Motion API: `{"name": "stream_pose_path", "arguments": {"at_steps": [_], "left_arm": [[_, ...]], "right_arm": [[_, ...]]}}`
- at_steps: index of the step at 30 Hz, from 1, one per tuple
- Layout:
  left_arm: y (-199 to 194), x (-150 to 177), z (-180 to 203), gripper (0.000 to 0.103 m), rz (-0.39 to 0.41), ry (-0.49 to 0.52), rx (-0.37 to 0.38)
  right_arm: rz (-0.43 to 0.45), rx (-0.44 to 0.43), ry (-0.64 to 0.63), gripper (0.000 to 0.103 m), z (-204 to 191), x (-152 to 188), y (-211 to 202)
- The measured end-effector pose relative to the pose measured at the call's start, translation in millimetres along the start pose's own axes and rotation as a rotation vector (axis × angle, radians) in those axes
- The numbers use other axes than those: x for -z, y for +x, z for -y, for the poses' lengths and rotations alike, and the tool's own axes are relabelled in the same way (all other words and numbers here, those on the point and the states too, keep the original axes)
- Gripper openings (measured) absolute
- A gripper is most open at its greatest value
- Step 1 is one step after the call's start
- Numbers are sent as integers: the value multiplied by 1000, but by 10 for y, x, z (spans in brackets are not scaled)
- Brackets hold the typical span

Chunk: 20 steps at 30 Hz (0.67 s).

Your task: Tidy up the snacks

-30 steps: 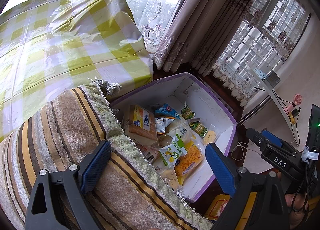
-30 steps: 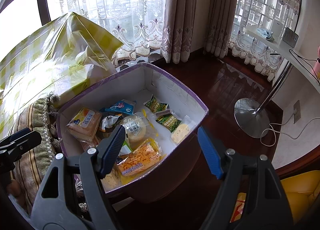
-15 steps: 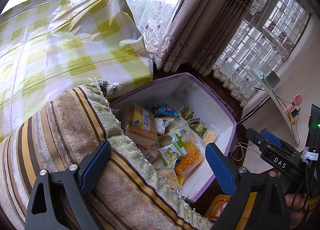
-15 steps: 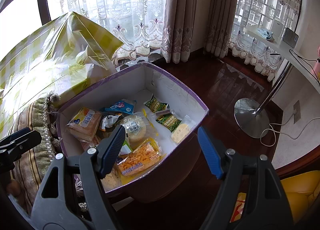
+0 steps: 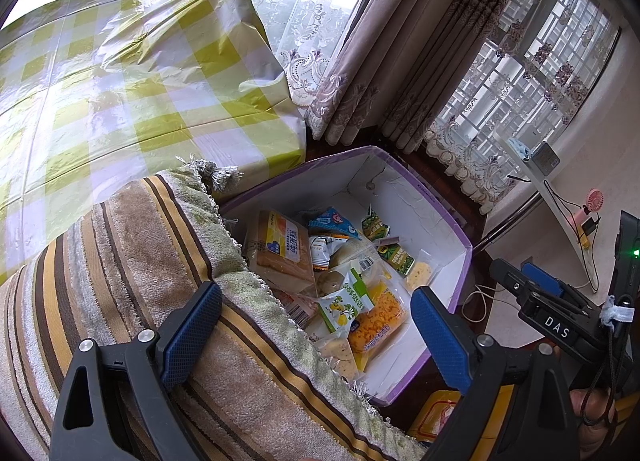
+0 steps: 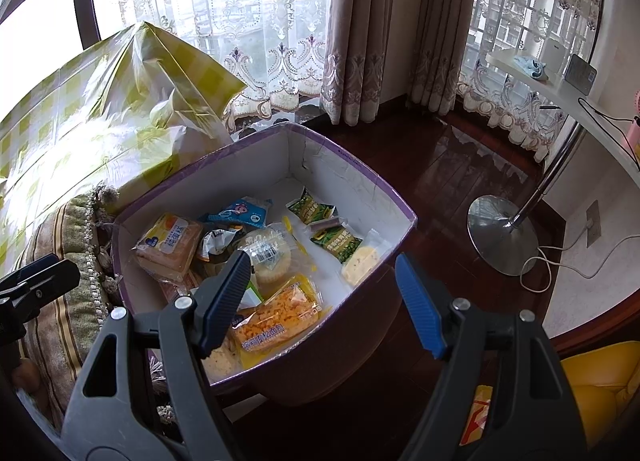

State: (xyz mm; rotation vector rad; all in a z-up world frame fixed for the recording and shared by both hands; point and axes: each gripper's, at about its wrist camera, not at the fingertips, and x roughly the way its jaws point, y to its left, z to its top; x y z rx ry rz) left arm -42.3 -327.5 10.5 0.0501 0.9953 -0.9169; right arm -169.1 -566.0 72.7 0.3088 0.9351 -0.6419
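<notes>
Since nothing has moved in the last second, your left tongs (image 5: 316, 337) and right tongs (image 6: 322, 301) stay apart and empty above the purple-rimmed cardboard box (image 6: 352, 165), where the wrapped snacks (image 6: 276, 321) all lie.

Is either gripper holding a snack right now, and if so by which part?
No. The left gripper and right gripper are both open with nothing between their fingers; the snacks lie loose in the purple box.
</notes>
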Motion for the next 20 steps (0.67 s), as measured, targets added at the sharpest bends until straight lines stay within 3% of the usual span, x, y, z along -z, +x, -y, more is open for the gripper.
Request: {"name": "stream_pose_path", "arguments": {"at_steps": [20], "left_arm": [[10, -6, 15, 99, 3, 9, 2]], "right_arm": [[-5, 14, -6, 77, -33, 43, -1]]}}
